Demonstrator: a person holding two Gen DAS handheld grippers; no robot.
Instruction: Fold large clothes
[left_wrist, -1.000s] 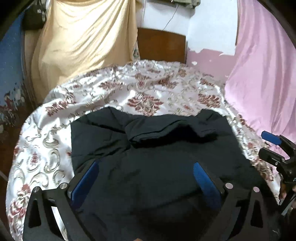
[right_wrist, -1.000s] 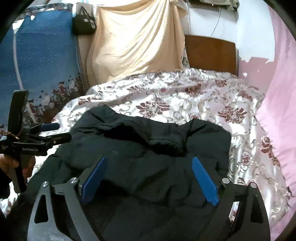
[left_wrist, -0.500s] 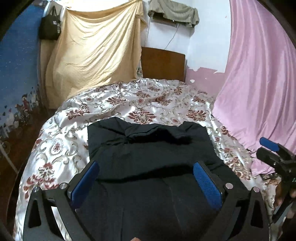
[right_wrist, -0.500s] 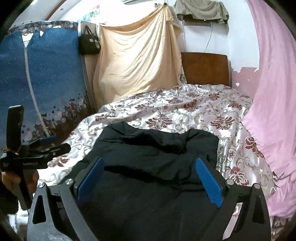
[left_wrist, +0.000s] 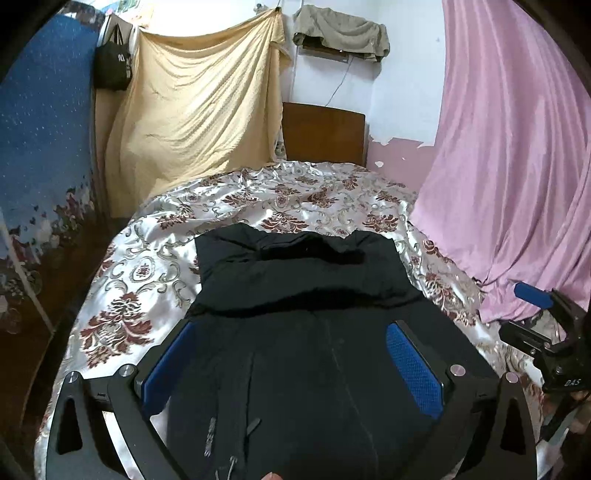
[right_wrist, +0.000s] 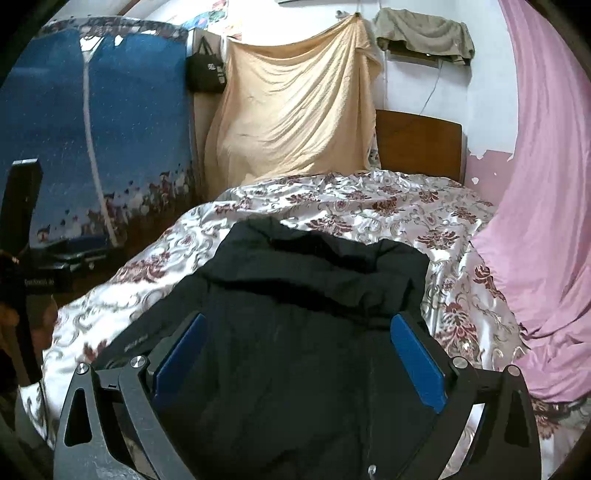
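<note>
One black jacket (left_wrist: 306, 332) lies partly folded on the floral bedspread (left_wrist: 155, 258), its far end doubled over. Your left gripper (left_wrist: 291, 365) and right gripper (right_wrist: 299, 354) hover above it, jaws spread wide, gripping nothing.

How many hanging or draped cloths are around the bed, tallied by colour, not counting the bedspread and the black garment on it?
Pink: 1, the curtain on the right.
Yellow: 1, the sheet beside the headboard.
Blue: 1, the patterned cloth on the left.
Olive-grey: 1, the cloth draped high on the wall.
Total: 4
</note>
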